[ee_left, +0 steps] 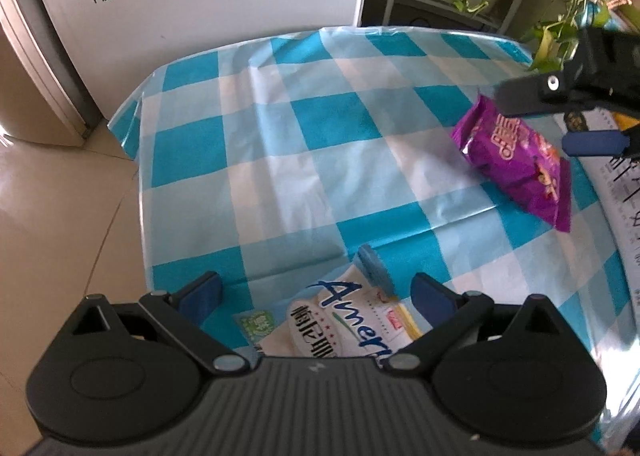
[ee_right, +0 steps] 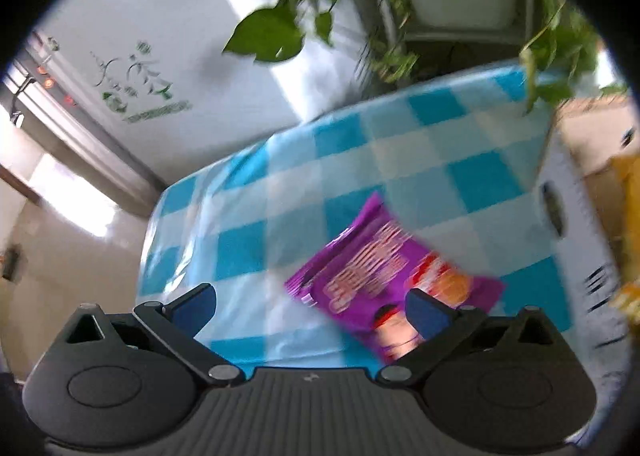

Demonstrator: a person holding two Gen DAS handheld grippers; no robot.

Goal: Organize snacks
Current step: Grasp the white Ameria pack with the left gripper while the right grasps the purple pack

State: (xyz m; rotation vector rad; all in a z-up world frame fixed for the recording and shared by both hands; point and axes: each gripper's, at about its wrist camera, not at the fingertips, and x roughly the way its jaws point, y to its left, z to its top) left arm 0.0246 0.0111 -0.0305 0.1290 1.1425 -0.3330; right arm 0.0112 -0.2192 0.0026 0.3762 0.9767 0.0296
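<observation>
Left wrist view. Desk (ee_left: 280, 159) under a blue-and-white checked cloth, filling the centre. Left gripper (ee_left: 316, 296) at 6 o'clock, fingers (ee_left: 204, 292) spread wide, gripping nothing. White snack bag (ee_left: 340, 328) with blue lettering lying flat on the cloth between the fingers, touching neither as far as visible. Purple snack bag (ee_left: 516, 159) at 3 o'clock, flat on the cloth, well apart from the white one. Right gripper (ee_left: 560, 119) entering at 2 to 3 o'clock, above the purple bag's far end, its blue-padded fingers (ee_left: 592, 141) standing apart; contact with the bag not discernible. White printed box (ee_left: 624, 191) at the right edge, just beside the purple bag. White appliance (ee_left: 192, 15) with green lettering at 11 o'clock, behind the desk. Trailing green plant (ee_left: 560, 27) at 1 to 2 o'clock. Pale tiled floor (ee_left: 60, 236) at 9 o'clock.

Right wrist view (blurred). Right gripper (ee_right: 310, 308) at 6 o'clock, fingers (ee_right: 196, 306) at full spread, empty. Purple snack bag (ee_right: 380, 268) slightly right of centre, lying flat on the checked desk (ee_right: 360, 159); near corner running behind the right-hand finger, pads not pressing on it. White printed box (ee_right: 560, 215) at 3 o'clock, just beside the bag. Plant (ee_right: 280, 27) at 12 o'clock, leaves hanging over the desk's far edge. White appliance (ee_right: 160, 55) at 10 to 11 o'clock.
</observation>
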